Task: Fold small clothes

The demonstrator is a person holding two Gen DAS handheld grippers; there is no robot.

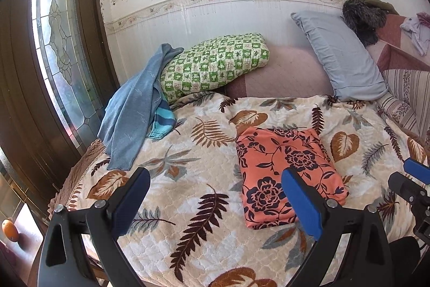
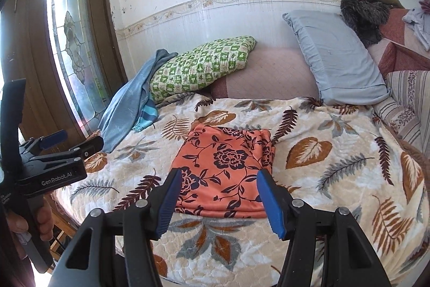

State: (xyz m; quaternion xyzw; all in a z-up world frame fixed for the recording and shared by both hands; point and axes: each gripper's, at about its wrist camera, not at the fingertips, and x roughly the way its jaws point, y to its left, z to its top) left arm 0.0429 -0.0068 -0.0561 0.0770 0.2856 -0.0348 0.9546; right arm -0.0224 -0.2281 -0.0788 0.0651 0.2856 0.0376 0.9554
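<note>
— Both tongs are empty, yes? What do the jaws show?

— Right. On the left gripper [image 1: 215, 202] the blue-padded jaws stand wide apart with nothing between them but bedding. On the right gripper [image 2: 219, 199] they stand open too, somewhat narrower, also holding nothing.

— And the garment?

— An orange cloth with a dark navy flower print [image 2: 228, 168], already squared into a flat folded rectangle, lies on the cream quilted blanket with brown and grey leaves [image 2: 336, 179]. It sits roughly mid-blanket, well apart from the green-and-white checked pillow [image 2: 199, 66] and the pale blue pillow [image 2: 336, 55] at the wall side.

— Which gripper is nearer to it?

— The right one, I judge. From its camera the folded cloth lies straight ahead, its near edge showing just beyond the two pads. From the left camera it lies off to the right, behind the right-hand pad.

— Long axis?

— It runs away from the grippers toward the pillows, with layered edges along its right side.

— Anything else to fold?

— A blue knitted garment with a turquoise striped cuff [image 1: 134, 109] slumps against the checked pillow, left of the orange cloth and nearer the left gripper. That looks like the next piece, though it's only a guess.
</note>
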